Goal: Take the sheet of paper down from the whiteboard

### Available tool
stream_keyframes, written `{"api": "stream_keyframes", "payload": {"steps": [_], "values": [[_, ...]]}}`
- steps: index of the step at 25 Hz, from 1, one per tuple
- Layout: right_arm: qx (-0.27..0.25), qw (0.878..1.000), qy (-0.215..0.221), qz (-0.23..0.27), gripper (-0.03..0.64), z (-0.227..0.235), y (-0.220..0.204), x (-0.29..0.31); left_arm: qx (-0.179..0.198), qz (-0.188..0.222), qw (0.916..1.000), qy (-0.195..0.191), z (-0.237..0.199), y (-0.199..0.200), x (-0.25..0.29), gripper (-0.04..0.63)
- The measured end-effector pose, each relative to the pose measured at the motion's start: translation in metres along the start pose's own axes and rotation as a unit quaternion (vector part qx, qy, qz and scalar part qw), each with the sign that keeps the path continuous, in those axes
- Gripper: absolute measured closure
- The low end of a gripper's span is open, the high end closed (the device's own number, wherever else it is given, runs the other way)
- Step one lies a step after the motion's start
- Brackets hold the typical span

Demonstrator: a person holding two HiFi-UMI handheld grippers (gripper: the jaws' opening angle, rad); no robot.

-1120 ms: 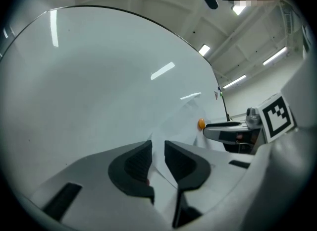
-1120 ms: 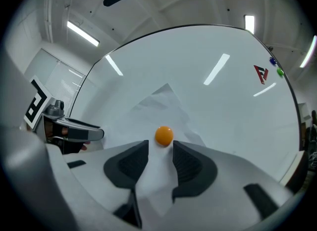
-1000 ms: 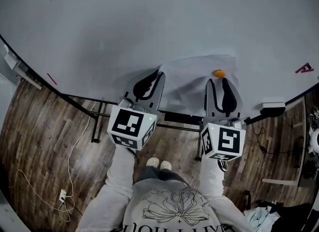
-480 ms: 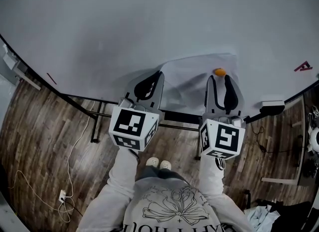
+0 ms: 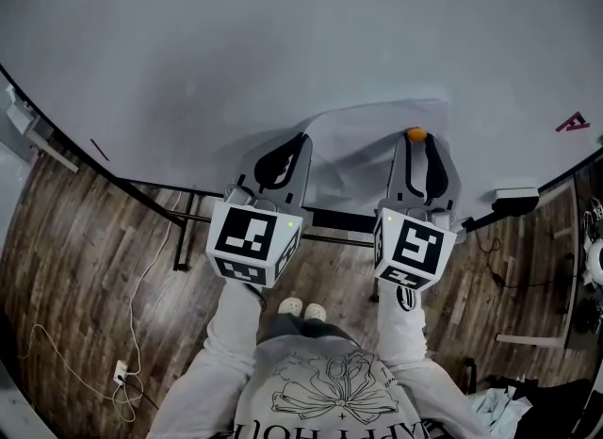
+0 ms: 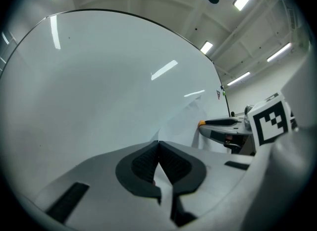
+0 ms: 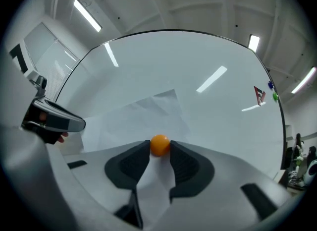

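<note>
A white sheet of paper [image 5: 363, 150] hangs low on the whiteboard [image 5: 283, 41], pinned by a round orange magnet [image 5: 415, 134] near its top right. My left gripper [image 5: 301, 141] is shut on the sheet's left edge, and that edge [image 6: 181, 123] runs up from the closed pads. My right gripper [image 5: 415, 143] points level at the board. Its jaws have just been closing, and both pads now touch the orange magnet [image 7: 159, 144]. The paper [image 7: 143, 108] lies flat behind it.
A red mark [image 5: 574, 127] is on the board's right side. A dark eraser [image 5: 513, 204] sits on the ledge at lower right. Below are the board's black stand [image 5: 179, 230], the wooden floor with a loose cable [image 5: 141, 277], and the person's shoes [image 5: 301, 311].
My right gripper has crept up to the magnet, rolled a little, and drawn its jaws in round it. My left gripper has kept still on the paper's edge.
</note>
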State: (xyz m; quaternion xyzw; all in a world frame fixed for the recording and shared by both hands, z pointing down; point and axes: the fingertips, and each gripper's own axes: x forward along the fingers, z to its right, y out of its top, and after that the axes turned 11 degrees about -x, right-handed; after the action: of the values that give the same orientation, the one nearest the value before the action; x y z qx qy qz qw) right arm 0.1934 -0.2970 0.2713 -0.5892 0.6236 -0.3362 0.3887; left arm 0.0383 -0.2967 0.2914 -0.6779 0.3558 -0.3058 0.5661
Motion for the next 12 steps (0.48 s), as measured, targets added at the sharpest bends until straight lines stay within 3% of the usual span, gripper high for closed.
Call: {"api": "stream_keyframes", "payload": {"steps": [12], "values": [[0.040,0.999,0.017,0.004,0.499,0.0040,0.0016,-0.0018,-0.014,0.013,0.9996,0.020,-0.0057,0.0039,-0.0041,0.591]]}}
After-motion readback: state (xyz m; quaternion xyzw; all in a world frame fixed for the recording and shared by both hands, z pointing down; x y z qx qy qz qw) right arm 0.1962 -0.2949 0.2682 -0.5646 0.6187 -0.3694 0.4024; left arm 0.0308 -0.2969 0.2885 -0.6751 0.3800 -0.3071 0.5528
